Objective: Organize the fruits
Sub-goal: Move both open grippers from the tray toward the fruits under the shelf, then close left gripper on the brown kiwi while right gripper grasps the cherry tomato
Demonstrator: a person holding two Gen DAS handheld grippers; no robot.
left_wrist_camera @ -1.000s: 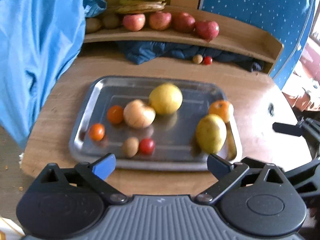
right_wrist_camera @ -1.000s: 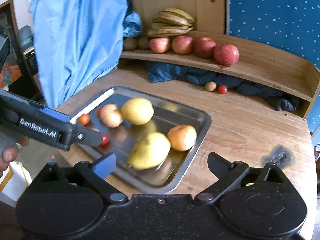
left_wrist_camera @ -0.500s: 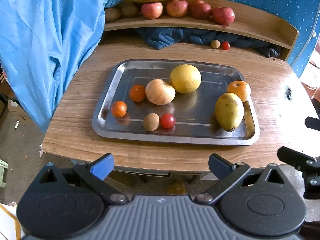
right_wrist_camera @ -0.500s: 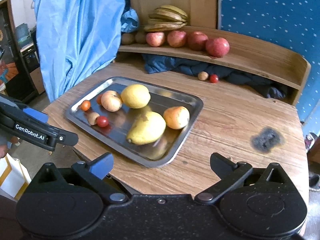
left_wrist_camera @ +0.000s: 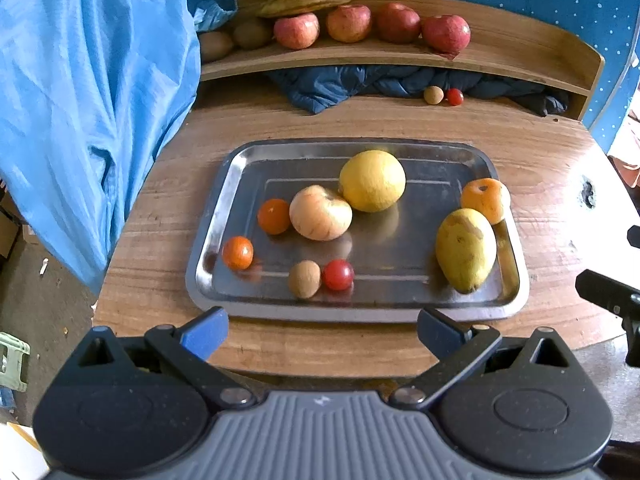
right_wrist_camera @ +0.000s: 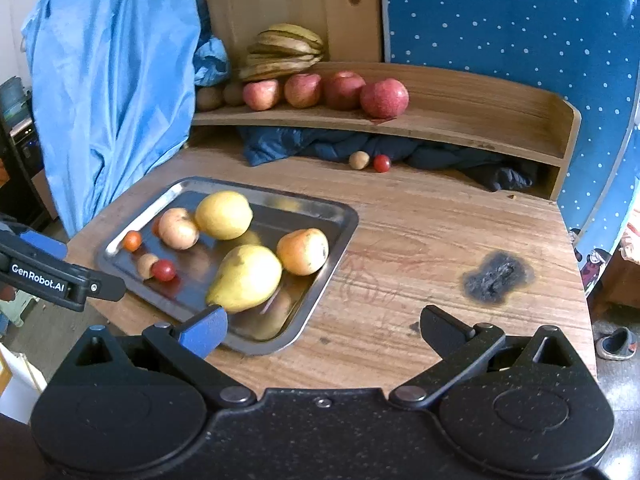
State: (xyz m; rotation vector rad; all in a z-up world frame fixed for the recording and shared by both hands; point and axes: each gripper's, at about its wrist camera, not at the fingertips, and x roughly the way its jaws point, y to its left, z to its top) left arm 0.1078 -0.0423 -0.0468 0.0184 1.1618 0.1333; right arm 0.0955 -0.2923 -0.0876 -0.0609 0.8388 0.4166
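both grippers – the left gripper (left_wrist_camera: 322,322) and the right gripper (right_wrist_camera: 323,322) – are spread wide and empty, just before the near rim of the tray (left_wrist_camera: 516,280). the pear (left_wrist_camera: 465,249) lies inside its right end; the fingers should probably close across its narrow width – gently.

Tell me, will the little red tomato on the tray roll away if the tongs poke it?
Probably yes. The little red tomato looks round and smooth, and the metal tray under it is flat and shiny, so a poke would likely send it rolling. The small brown fruit touching its side might stop it that way. It may also squash if squeezed hard.
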